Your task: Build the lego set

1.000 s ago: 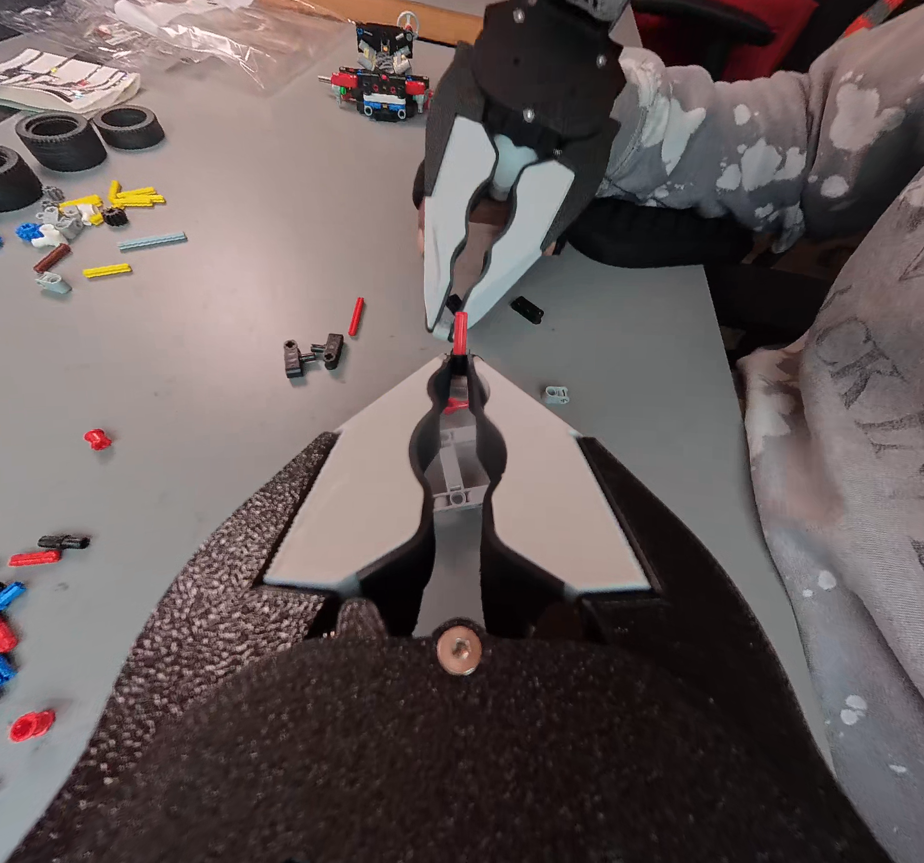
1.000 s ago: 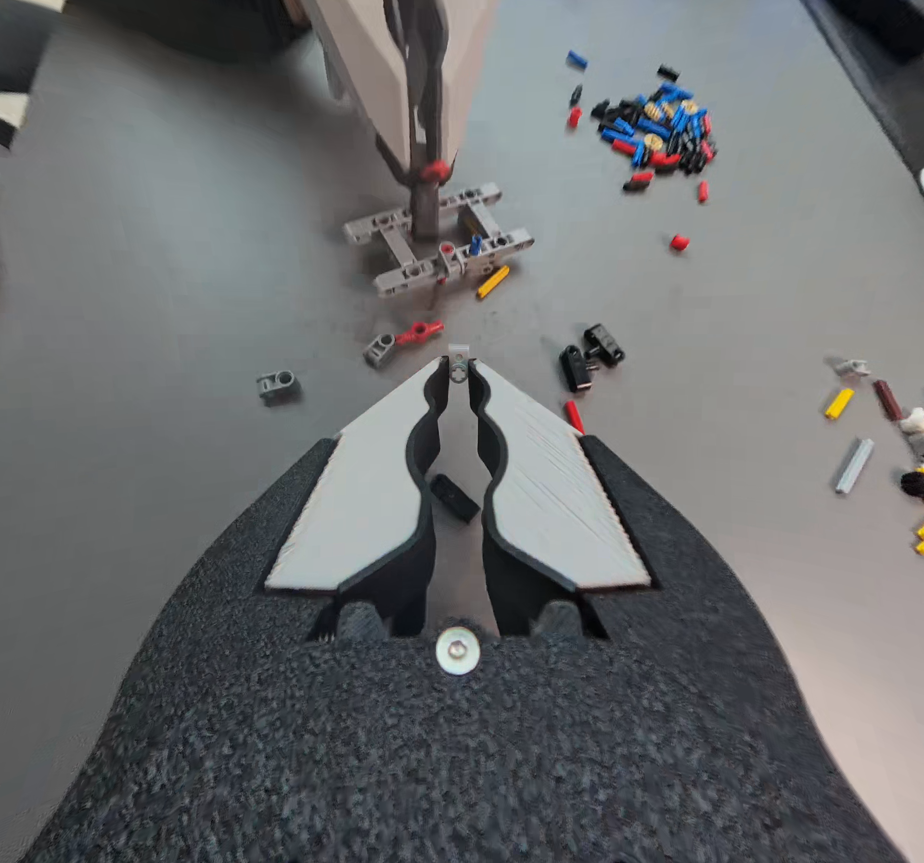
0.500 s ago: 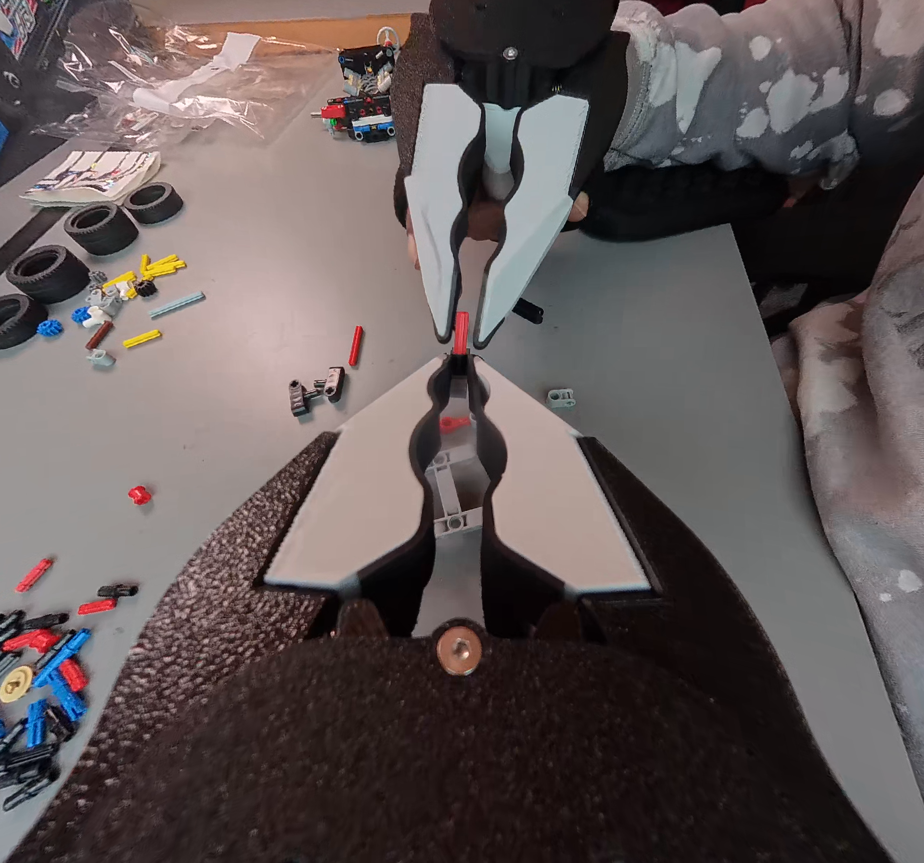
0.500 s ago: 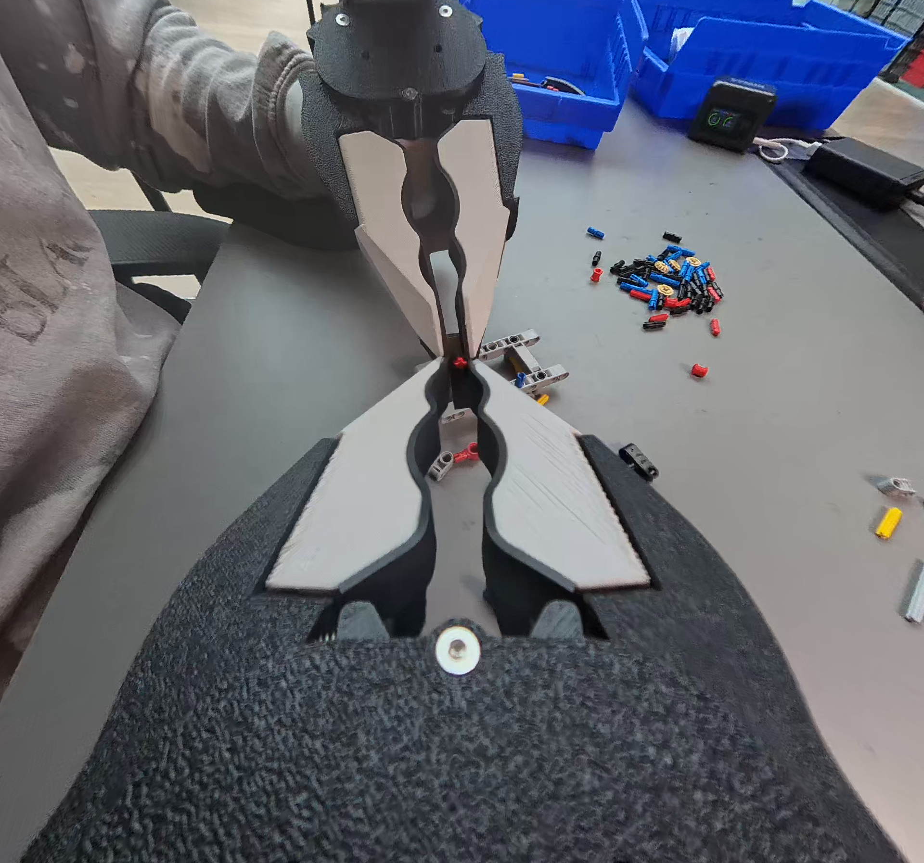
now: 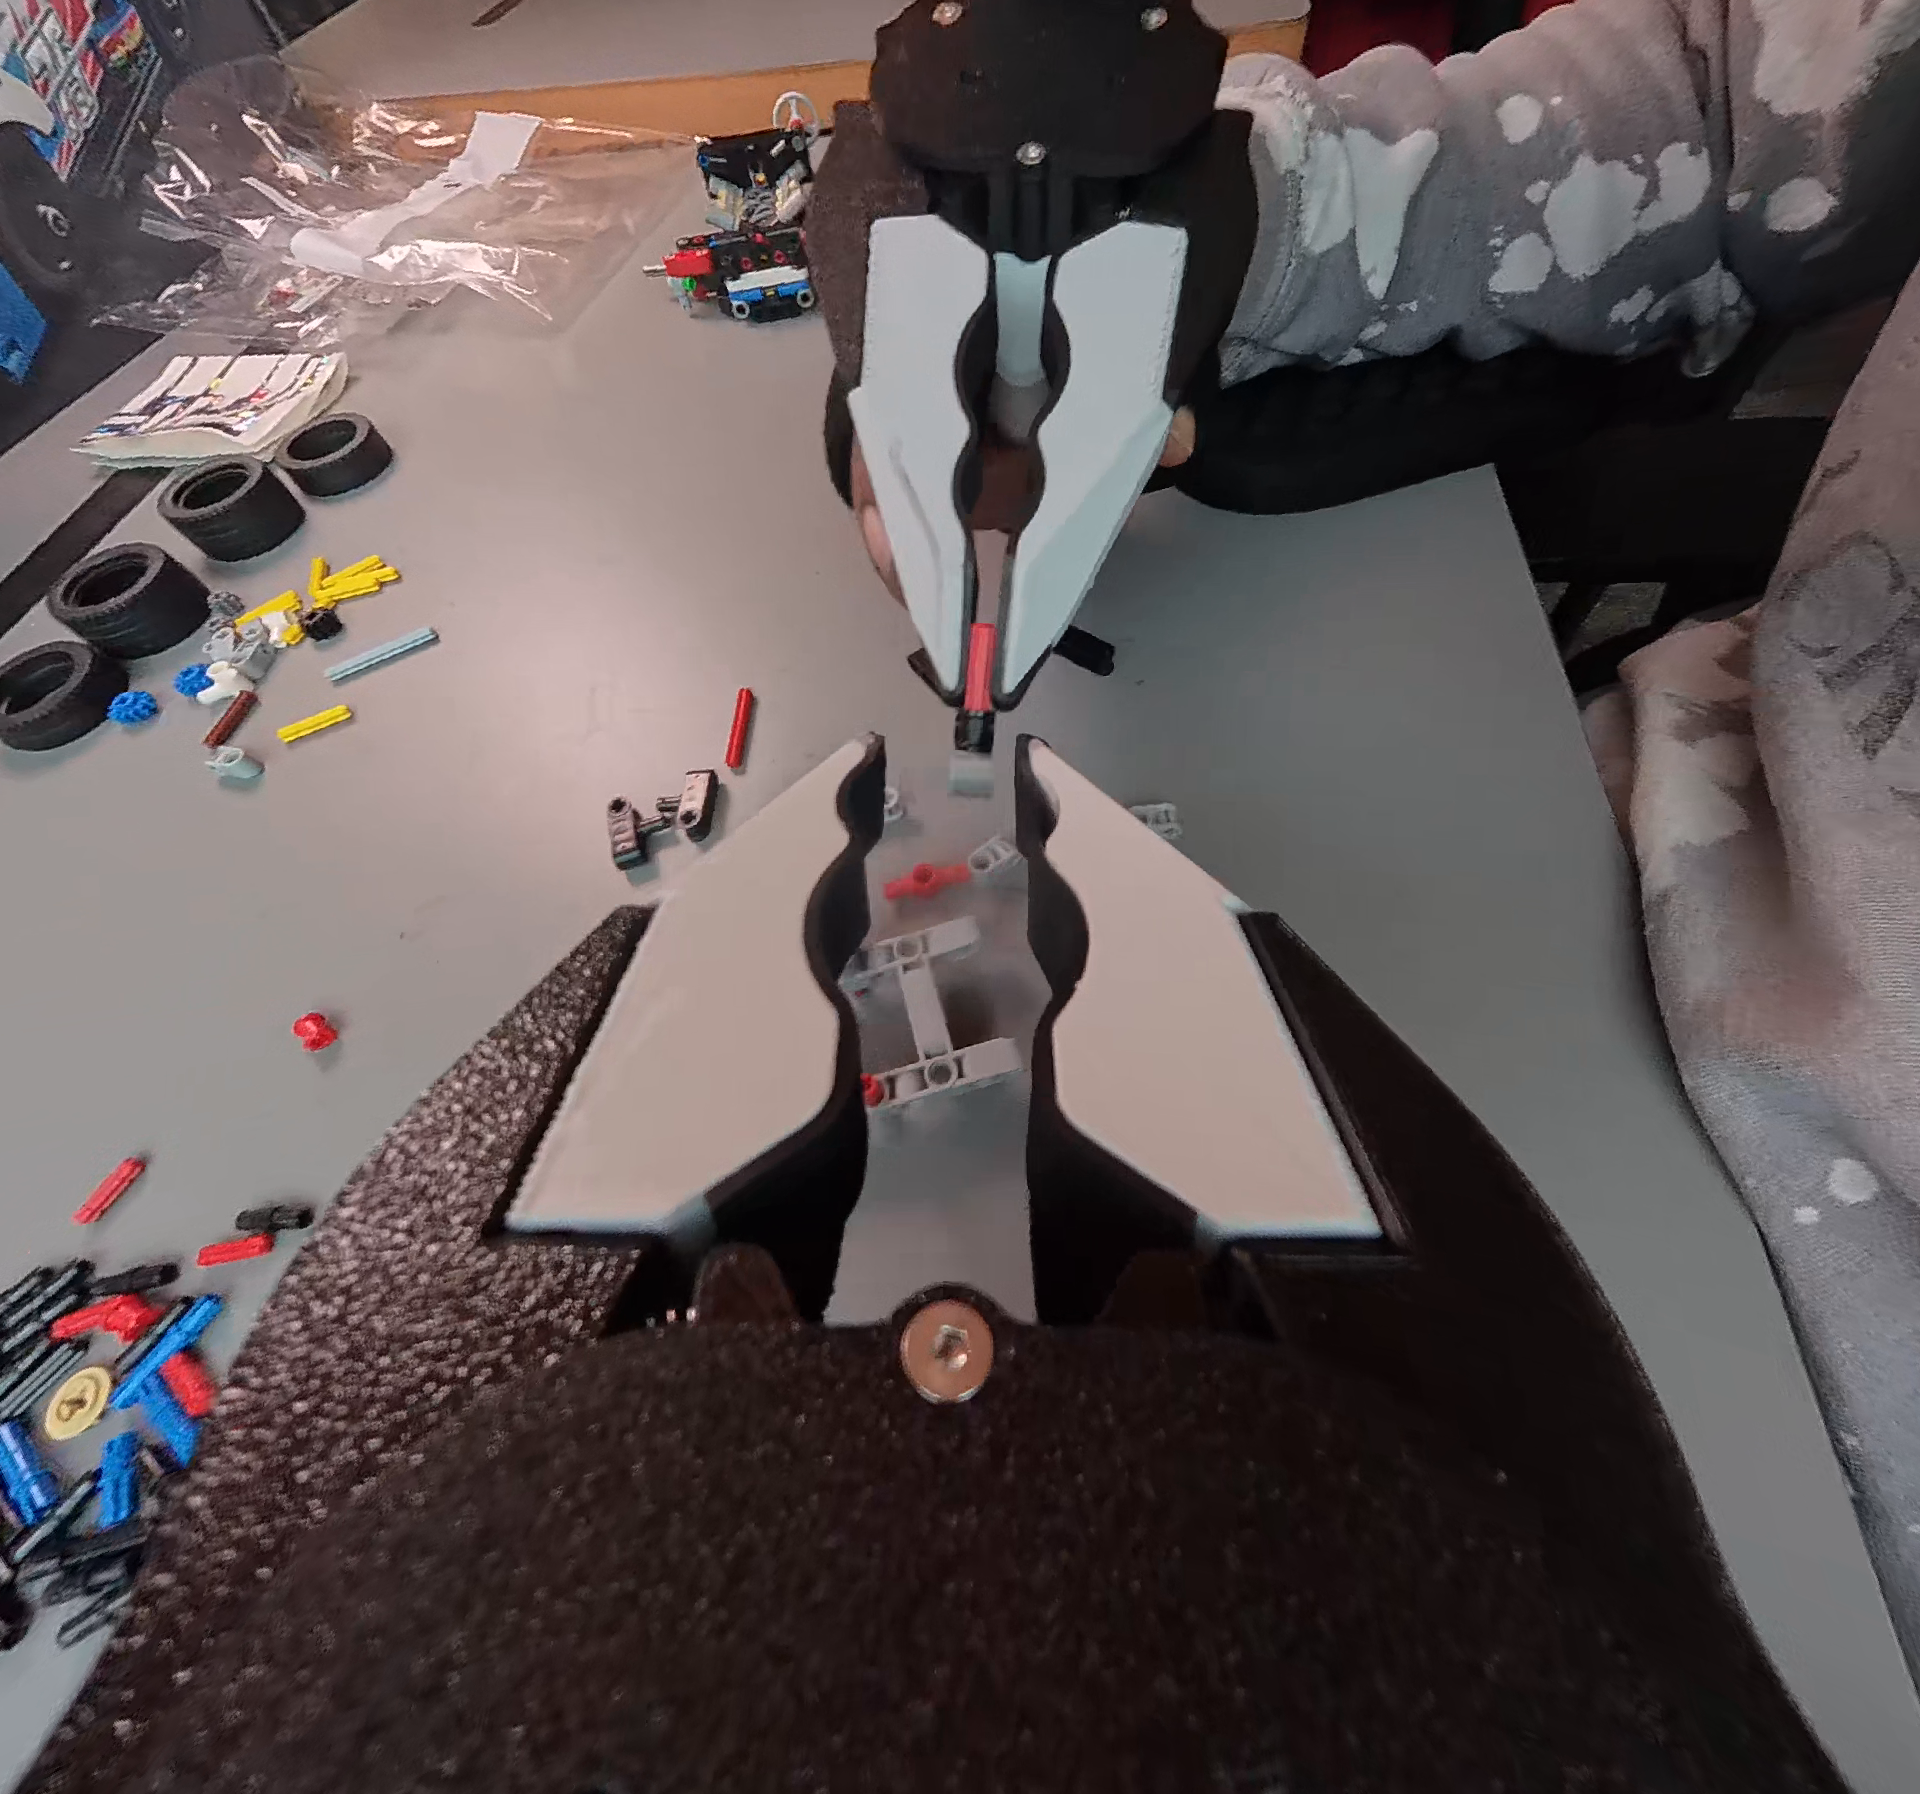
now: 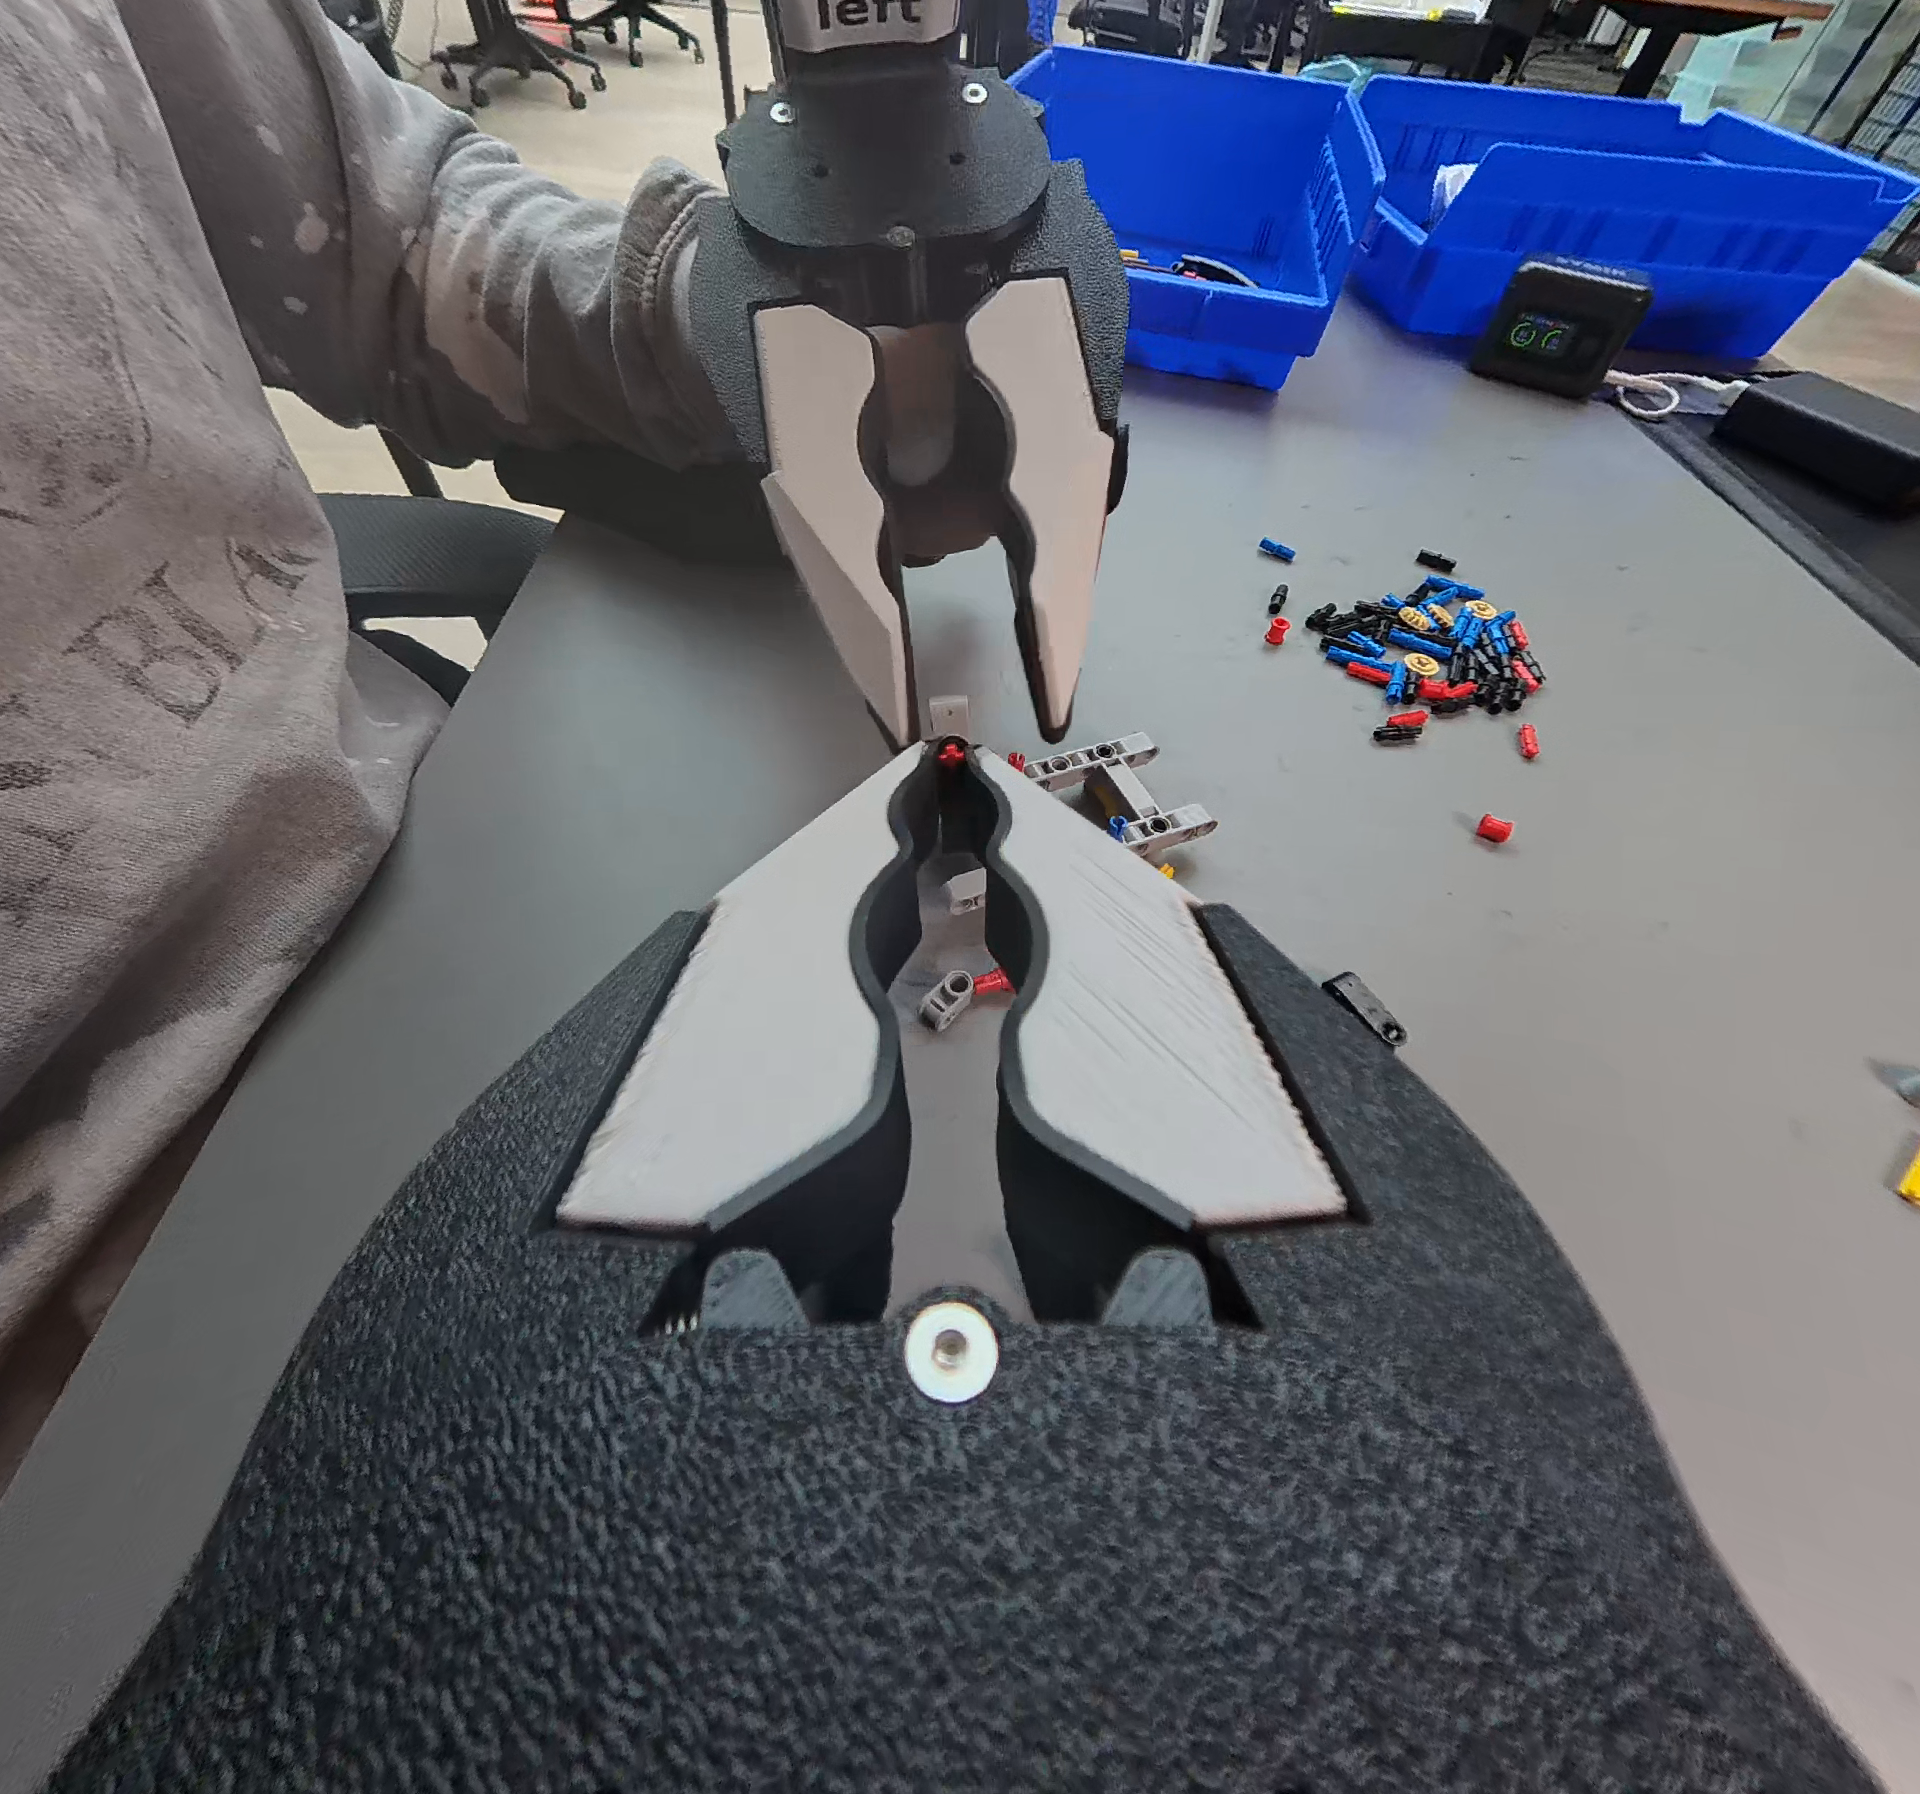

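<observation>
My right gripper is shut on a short red axle, seen end-on in the right wrist view. A black bush and a small grey connector sit on the axle's free end; the connector also shows in the right wrist view. My left gripper is open and empty. Its fingertips stand on either side of the connector without touching it. Both grippers face each other tip to tip above the table. A grey beam frame lies on the table below them and also shows in the right wrist view.
A grey connector with a red pin lies by the frame. A pile of small pins, several black tires, a partly built black assembly and plastic bags are on the table. Blue bins stand at the far edge. Only a small space, under 4 cm, lies between the two pairs of fingers. From either gripper's tips it is about 35 cm to the partly built black assembly.
My left gripper, shut on the axle piece before, has opened and let it go. My right gripper has closed on the red axle and now holds the piece alone.
</observation>
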`<control>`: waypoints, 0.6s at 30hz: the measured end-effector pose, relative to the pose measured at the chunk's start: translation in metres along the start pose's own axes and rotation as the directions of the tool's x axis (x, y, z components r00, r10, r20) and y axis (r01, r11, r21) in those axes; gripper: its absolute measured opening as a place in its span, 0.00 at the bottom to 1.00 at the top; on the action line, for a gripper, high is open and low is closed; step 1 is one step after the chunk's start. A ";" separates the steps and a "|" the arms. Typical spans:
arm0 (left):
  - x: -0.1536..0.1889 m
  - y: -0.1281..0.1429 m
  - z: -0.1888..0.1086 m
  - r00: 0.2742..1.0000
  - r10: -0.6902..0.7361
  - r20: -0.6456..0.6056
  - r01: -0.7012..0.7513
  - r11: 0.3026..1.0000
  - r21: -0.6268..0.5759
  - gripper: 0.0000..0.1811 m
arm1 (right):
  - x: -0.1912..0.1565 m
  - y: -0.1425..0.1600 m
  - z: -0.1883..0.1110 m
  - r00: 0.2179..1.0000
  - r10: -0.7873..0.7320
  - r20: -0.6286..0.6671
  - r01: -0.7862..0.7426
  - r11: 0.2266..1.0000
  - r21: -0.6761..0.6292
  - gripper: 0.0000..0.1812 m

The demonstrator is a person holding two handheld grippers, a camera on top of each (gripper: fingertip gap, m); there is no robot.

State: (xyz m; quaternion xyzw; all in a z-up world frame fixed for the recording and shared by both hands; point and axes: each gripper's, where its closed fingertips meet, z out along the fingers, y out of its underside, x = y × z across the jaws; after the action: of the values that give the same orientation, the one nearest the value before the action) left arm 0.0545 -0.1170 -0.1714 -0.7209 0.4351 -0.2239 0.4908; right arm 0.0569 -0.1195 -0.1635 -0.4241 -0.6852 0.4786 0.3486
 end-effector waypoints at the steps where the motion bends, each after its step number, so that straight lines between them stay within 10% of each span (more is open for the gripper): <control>1: -0.003 0.002 -0.002 1.000 -0.001 0.007 0.001 1.000 -0.007 0.14 | 0.001 -0.001 -0.001 1.000 -0.001 -0.005 0.001 1.000 0.007 0.02; 18: 0.013 0.005 0.006 0.997 0.056 -0.050 -0.057 0.998 -0.035 0.04 | -0.007 0.010 0.006 0.999 -0.054 0.002 0.054 0.996 -0.069 0.04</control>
State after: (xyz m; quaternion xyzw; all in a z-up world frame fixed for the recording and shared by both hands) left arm 0.0638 -0.1257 -0.1802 -0.7114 0.4713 -0.2196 0.4727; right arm 0.0571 -0.1263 -0.1754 -0.4171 -0.7128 0.4450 0.3464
